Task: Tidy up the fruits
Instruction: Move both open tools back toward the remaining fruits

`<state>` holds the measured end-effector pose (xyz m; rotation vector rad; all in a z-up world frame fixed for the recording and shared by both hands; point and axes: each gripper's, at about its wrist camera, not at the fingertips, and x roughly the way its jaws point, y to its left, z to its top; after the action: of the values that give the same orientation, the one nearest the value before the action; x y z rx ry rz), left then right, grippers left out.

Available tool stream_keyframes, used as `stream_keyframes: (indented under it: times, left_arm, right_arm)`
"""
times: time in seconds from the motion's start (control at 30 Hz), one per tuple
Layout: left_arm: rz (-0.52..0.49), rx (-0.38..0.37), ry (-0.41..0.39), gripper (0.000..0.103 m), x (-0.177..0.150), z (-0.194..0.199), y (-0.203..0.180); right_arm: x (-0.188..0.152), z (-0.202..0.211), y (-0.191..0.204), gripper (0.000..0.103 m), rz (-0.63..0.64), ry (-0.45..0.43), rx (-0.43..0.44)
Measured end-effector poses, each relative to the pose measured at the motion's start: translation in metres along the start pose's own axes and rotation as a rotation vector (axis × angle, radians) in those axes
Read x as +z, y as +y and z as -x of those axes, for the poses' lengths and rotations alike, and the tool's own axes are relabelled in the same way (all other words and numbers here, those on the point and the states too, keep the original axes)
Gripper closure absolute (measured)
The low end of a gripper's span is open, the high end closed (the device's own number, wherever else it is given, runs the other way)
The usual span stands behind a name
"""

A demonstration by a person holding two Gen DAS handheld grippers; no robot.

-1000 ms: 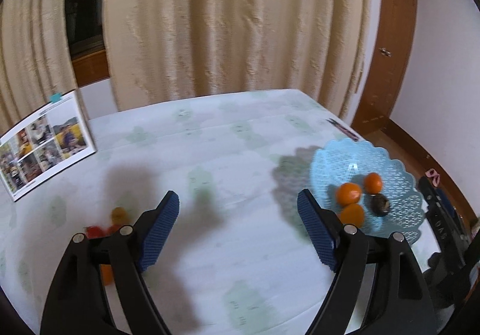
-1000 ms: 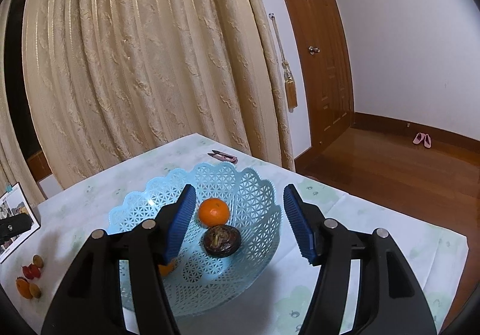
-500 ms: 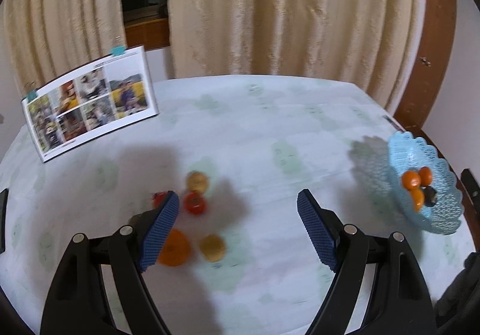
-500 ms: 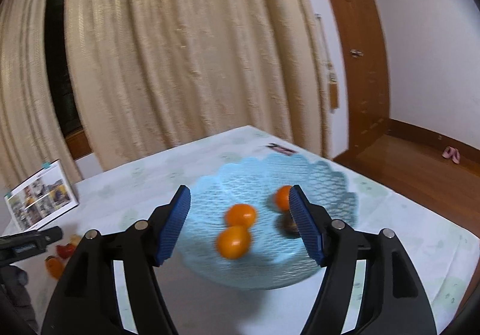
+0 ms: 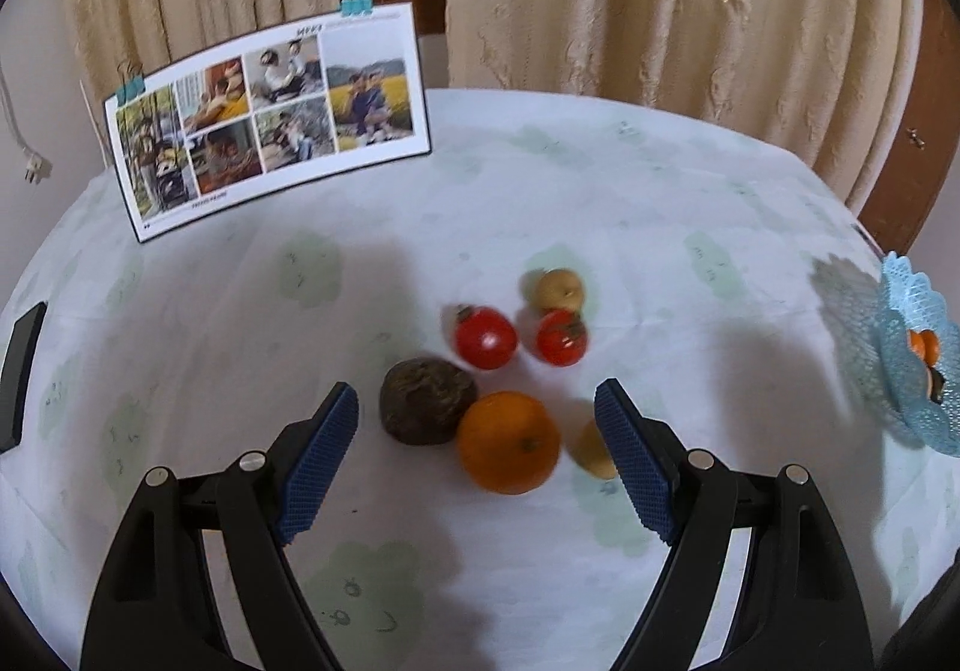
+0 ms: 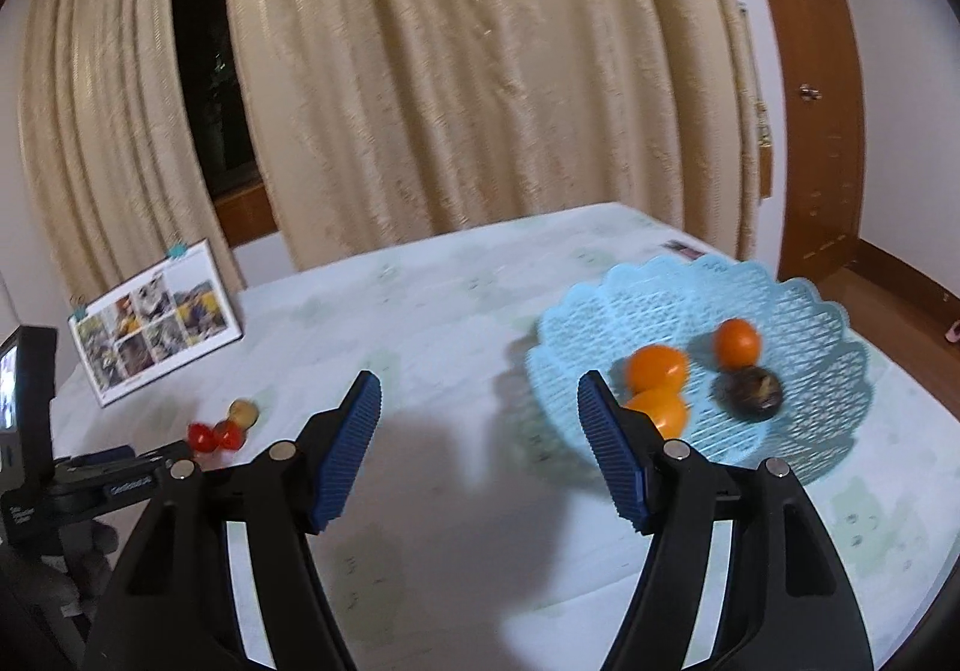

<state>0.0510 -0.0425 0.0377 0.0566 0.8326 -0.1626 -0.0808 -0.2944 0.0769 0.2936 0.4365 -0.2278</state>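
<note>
Broadly, a table (image 5: 540,203) under a pale printed cloth, curtains (image 6: 480,71) behind, a photo board (image 5: 270,113) propped at its far edge. Blue basket (image 6: 798,305) on the right holds three oranges and one dark fruit. Left gripper (image 5: 477,452) gapes wide, empty, above the loose pile: orange (image 5: 507,443), dark fruit (image 5: 426,401), two red fruits (image 5: 486,338), two small yellow ones. Right gripper (image 6: 480,446), jaws just widened, holds nothing beside the basket.
</note>
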Motion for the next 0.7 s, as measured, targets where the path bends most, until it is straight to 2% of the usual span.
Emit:
stream_keyframes:
  times: [0.33,0.7]
  left_arm:
    - [0.016,0.014,0.032,0.018,-0.005,-0.019,0.008]
    - [0.003,-0.012,0.006,0.013,-0.018,0.001,0.026]
  right_arm:
    - [-0.013,-0.011,0.021,0.033,0.048,0.052,0.038]
    - [-0.017,-0.017,0.022,0.033,0.054,0.079,0.055]
